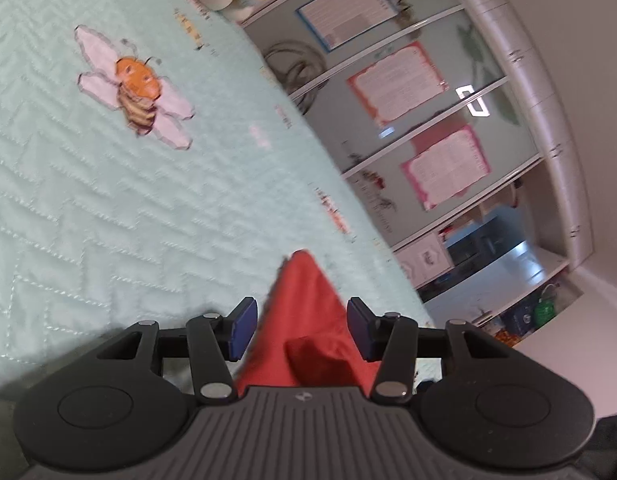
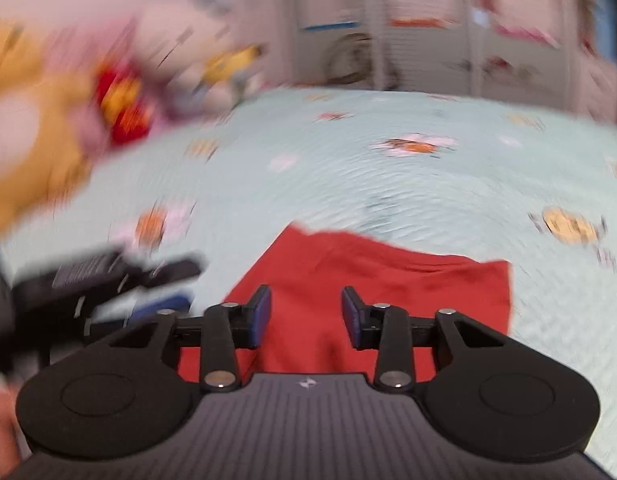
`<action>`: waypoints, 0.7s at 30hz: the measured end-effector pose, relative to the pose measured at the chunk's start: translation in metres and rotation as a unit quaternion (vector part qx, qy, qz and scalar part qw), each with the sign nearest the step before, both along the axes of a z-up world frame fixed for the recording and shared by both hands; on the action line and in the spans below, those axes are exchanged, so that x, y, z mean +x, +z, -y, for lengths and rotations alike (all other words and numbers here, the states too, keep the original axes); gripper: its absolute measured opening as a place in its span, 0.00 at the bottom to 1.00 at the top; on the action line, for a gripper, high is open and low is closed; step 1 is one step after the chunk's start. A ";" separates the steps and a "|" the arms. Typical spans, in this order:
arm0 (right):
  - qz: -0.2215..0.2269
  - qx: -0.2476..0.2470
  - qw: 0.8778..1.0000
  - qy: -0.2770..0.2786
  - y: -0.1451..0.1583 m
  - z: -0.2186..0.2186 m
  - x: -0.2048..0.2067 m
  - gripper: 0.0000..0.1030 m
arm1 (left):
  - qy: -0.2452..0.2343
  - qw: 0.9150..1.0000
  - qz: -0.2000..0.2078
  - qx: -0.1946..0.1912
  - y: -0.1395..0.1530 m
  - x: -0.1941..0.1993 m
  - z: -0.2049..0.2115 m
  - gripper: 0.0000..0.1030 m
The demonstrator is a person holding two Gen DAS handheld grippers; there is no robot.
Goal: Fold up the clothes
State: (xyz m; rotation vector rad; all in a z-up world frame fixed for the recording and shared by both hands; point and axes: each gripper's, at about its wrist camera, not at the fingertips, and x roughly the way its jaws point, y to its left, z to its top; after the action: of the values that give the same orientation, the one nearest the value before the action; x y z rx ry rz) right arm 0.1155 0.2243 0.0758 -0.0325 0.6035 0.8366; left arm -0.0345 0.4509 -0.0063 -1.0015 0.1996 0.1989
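Red garment (image 2: 368,280) flat on bed (image 2: 348,184), directly ahead/under both grippers: L gripper (image 1: 302,328) spread over pointed corner, R gripper (image 2: 306,316) spread over wide edge.

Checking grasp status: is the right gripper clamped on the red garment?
No: the right gripper's jaws stand apart above the red garment, gripping nothing.

One red garment (image 2: 372,280), two grippers (image 2: 306,316)

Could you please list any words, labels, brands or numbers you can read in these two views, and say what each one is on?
No text can be read.
Framed sheets on the cupboard doors: lines of print, too small and blurred.
Small emblem on the left gripper body: a logo, no letters.
Right wrist view: too motion-blurred.
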 end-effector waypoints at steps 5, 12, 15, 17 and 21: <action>-0.003 0.006 1.000 0.007 -0.008 -0.009 0.026 0.24 | -0.020 0.999 -0.001 -0.044 -0.013 0.006 -0.005 0.50; 0.143 -0.162 0.975 0.061 -0.002 -0.051 -0.053 0.35 | -0.048 0.996 0.008 -0.072 -0.015 0.010 -0.010 0.50; 0.209 -0.204 0.956 0.011 -0.010 -0.039 -0.109 0.39 | -0.081 0.994 -0.002 -0.076 -0.013 0.018 -0.006 0.53; 0.225 -0.210 0.951 -0.015 -0.019 -0.027 -0.144 0.39 | -0.094 0.992 -0.012 -0.085 -0.010 0.022 -0.004 0.57; 0.294 -0.299 0.908 0.004 -0.055 -0.025 -0.197 0.39 | -0.105 0.990 -0.051 -0.082 -0.004 0.038 -0.002 0.60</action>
State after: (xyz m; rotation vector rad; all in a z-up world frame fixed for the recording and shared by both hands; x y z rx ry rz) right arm -0.0817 0.2497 0.0209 -0.8223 0.2620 0.5776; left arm 0.0035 0.4525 -0.0106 -1.1269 0.4183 0.0413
